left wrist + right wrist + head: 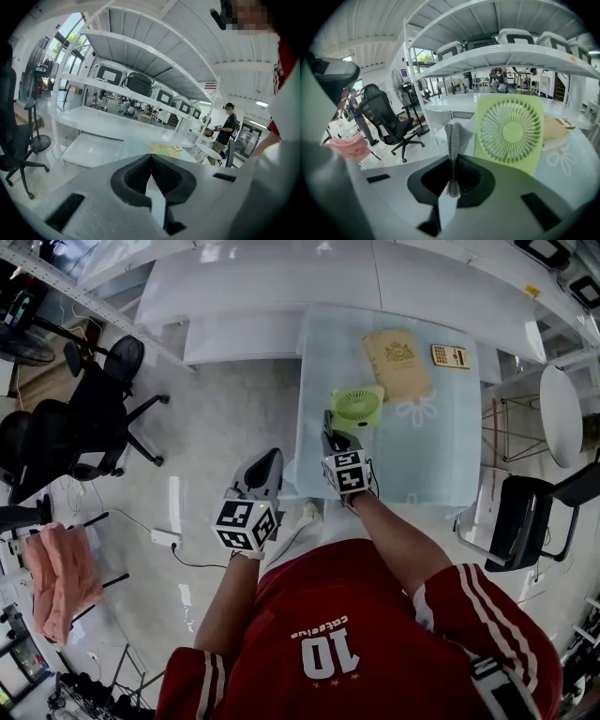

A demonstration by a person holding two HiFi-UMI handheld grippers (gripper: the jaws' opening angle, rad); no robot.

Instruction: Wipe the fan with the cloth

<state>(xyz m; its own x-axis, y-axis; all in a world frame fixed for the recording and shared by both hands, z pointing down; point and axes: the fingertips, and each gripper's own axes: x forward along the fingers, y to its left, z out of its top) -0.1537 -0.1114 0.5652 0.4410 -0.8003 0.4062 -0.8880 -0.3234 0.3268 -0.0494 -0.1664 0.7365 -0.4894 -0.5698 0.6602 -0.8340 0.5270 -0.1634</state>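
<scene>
**Cloth held beside a green fan**

A grey cloth [453, 133] is clamped upright in the right gripper [452, 164], at 9 o'clock of the green fan [511, 129]. The fan is stood upright on the glass bench [441, 460]. The left gripper [151, 161] is held clenched and empty, off the bench at its 8 o'clock.

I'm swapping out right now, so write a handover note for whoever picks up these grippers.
The left gripper is shut and empty, over the floor.
The right gripper is shut on the grey knitted cloth, beside the small light-green square fan, which stands upright on the pale glass table.
Cloth is in hand; no contact with the fan shows, so wiping seems left to do.
</scene>
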